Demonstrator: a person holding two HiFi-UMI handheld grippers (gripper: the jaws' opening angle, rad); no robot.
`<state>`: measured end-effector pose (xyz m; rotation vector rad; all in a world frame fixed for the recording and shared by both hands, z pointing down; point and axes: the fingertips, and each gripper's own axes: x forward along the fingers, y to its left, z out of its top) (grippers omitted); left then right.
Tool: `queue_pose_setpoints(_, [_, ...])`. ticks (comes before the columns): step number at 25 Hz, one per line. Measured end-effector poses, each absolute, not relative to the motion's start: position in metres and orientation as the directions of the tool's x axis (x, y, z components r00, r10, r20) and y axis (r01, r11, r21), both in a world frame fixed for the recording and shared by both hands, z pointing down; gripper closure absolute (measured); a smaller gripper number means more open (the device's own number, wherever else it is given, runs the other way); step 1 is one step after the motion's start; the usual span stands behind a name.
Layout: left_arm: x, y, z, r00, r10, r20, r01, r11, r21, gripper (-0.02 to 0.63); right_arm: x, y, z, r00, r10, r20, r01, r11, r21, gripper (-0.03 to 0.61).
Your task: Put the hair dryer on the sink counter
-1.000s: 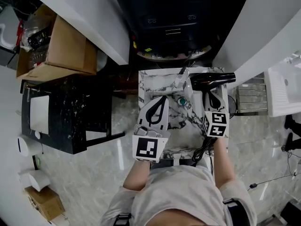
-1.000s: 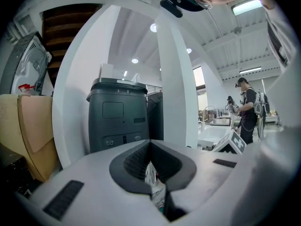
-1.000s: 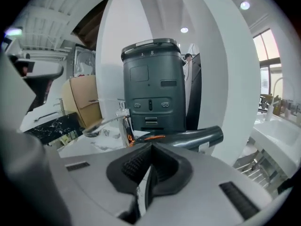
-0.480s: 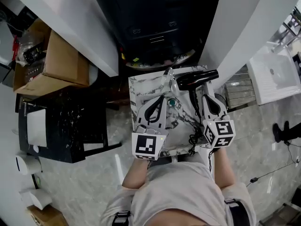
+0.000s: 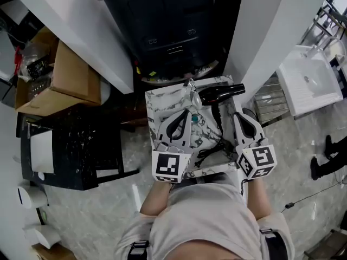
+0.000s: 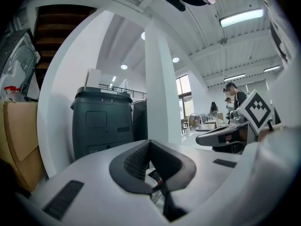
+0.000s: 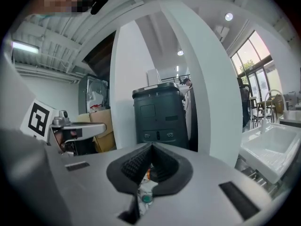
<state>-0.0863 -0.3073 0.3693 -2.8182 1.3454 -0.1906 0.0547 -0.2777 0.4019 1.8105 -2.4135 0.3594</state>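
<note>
A black hair dryer (image 5: 219, 93) lies on the marble sink counter (image 5: 157, 104), near its far right corner, beside the faucet (image 5: 191, 91). Its cord (image 5: 209, 153) trails back over the counter toward me. My right gripper (image 5: 239, 116) hovers to the right of the dryer's handle, apart from it, shut and holding nothing. Over the basin on the left, my left gripper (image 5: 185, 115) is also shut and empty. In the gripper views the left gripper (image 6: 149, 142) and the right gripper (image 7: 151, 146) show their jaws closed together, with only counter beneath.
A dark cabinet-like bin (image 5: 162, 26) stands behind the counter between two white pillars. A cardboard box (image 5: 70, 75) and a black marble table (image 5: 70, 140) are to the left. At the right are a metal rack (image 5: 268, 104) and a white basin (image 5: 309, 80).
My right gripper has drawn back and to the right, away from the hair dryer's handle. The dryer stays on the counter, with more cord now lying across it. My head has shifted.
</note>
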Motion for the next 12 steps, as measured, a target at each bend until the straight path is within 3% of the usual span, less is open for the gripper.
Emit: queue_pose_setpoints(12, [-0.086, -0.296, 0.365, 0.649, -0.755, 0.093, -0.753, -0.655, -0.068, 0.600, 0.040, -0.262, 0.377, -0.304, -0.941, 0.151, -0.950, 0.289, -0.117, 0.569])
